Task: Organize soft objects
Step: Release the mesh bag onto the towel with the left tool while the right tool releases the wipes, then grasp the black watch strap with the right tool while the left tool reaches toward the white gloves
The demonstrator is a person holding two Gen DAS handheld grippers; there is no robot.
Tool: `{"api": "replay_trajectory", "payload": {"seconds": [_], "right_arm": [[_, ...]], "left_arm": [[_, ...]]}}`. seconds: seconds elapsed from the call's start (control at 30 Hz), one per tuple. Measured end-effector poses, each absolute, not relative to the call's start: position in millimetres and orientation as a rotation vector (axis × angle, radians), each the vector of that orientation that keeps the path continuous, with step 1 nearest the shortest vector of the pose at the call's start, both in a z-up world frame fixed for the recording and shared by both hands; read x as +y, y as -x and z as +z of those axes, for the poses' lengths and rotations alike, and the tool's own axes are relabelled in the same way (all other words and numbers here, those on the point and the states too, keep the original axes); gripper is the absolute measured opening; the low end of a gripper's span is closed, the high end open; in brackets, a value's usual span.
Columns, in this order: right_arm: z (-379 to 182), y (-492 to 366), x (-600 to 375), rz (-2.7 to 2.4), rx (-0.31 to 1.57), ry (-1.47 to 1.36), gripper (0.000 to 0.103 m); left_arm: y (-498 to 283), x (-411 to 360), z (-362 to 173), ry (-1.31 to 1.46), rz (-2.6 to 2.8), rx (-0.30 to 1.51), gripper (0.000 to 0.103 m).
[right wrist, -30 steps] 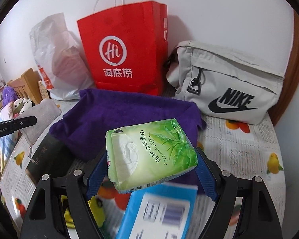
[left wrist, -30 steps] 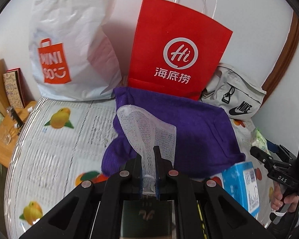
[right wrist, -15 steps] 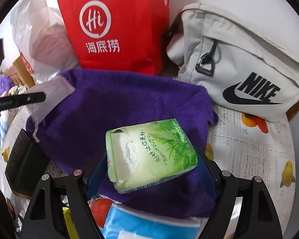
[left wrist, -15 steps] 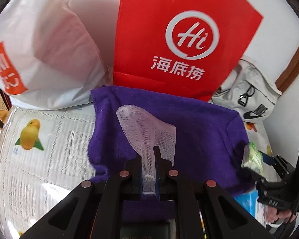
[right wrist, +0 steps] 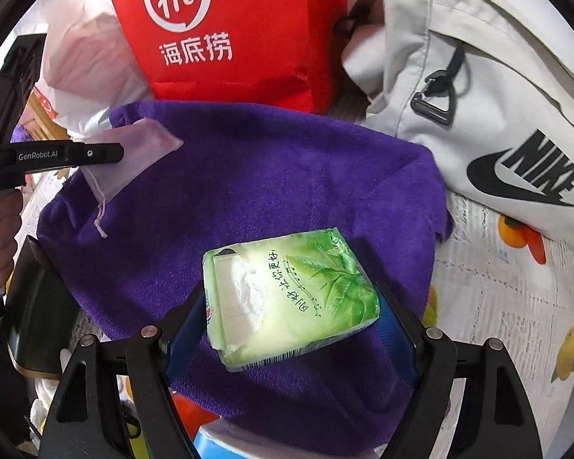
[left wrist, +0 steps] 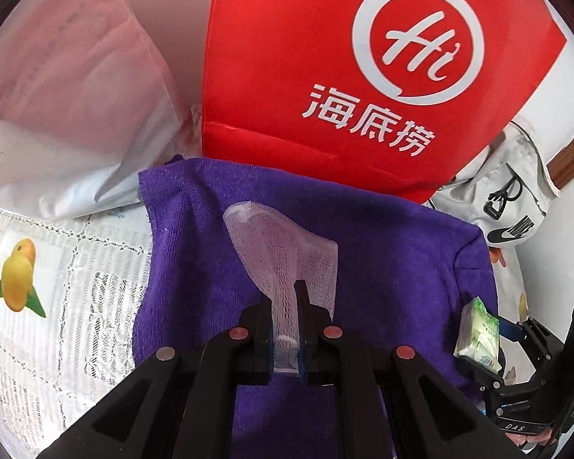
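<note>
A white mesh pouch is clamped between the closed fingers of the left gripper above the purple towel. A green tissue pack is gripped by the right gripper, its fingers spread wide, over the same towel on the worktop.

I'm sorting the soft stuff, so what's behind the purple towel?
Behind the purple towel stand a red paper bag, a white plastic bag and a grey Nike bag. Their bottom edges are hidden by the towel.
</note>
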State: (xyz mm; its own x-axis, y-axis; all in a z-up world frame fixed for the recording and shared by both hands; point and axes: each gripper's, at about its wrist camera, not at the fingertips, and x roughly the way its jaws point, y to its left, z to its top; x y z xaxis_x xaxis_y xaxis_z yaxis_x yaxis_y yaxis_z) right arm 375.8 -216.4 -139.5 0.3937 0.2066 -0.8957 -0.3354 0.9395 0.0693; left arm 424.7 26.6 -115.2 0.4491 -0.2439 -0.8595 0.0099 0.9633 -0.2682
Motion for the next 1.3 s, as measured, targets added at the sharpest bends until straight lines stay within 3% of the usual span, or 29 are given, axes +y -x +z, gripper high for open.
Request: {"api": "replay_trajectory", "payload": {"seconds": [0.13, 0.17, 0.2, 0.3, 0.9, 1.3], "right_arm": [[-144.6, -381.5, -216.7, 0.339, 1.150, 0.115, 0.083], [-145.6, -382.9, -216.4, 0.334, 1.155, 0.107, 0.085], [-146.2, -384.2, -215.2, 0.330, 1.156, 0.104, 0.088], [-144.3, -380.8, -212.9, 0.339, 1.153, 0.135, 0.092], [-71.0, -317.3, -220.9, 0.216, 1.009, 0.187, 0.092], [-52.5, -202.2, -235.6, 0.270, 0.916, 0.008, 0.092]], "left_arm": [[-425.9, 28.3, -118.6, 0.253, -0.162, 1.112, 0.011], [-426.2, 29.3, -119.5, 0.258, -0.157, 1.119, 0.020], [-426.7, 30.4, -120.4, 0.262, -0.144, 1.128, 0.036], [-423.9, 32.0, -117.8, 0.280, -0.149, 1.123, 0.058], [-326.2, 55.3, -38.6, 0.204, -0.089, 0.896, 0.059], [-221.3, 54.0, -29.8, 0.163, -0.084, 0.884, 0.059]]}}
